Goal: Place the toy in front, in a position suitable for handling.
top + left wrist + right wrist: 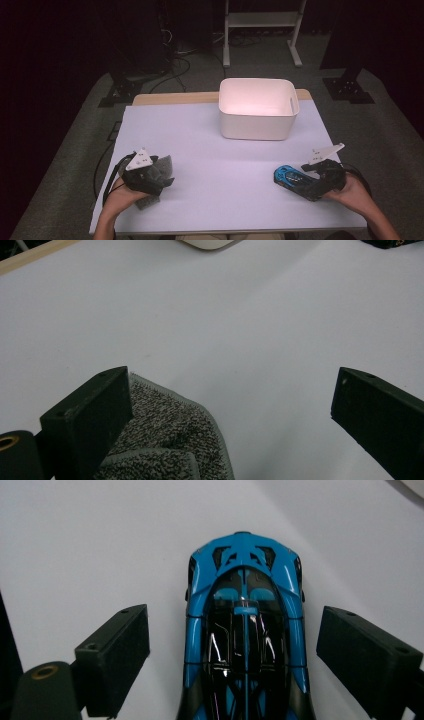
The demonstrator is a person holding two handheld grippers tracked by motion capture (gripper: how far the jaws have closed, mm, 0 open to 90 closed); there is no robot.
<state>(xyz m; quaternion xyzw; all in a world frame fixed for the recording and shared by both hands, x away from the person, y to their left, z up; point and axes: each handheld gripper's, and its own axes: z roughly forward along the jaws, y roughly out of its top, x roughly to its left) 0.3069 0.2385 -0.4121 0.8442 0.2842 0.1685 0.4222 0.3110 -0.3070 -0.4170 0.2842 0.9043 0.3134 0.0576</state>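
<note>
A blue and black toy car (pixel 288 177) (pixel 245 630) lies on the white table at the front right. My right gripper (pixel 306 186) (pixel 232 660) is open, one jaw on each side of the car with a gap on both sides. A grey towelling cloth (pixel 161 167) (pixel 165 440) lies folded at the front left. My left gripper (pixel 157 182) (pixel 232 420) is open just above the cloth, its left jaw over the cloth's edge and its right jaw over bare table.
A white plastic bin (pixel 258 108) stands at the back centre of the table (pixel 215 160), empty as far as I can see. A white frame (pixel 262 22) stands on the floor behind. Bare table lies between the two grippers.
</note>
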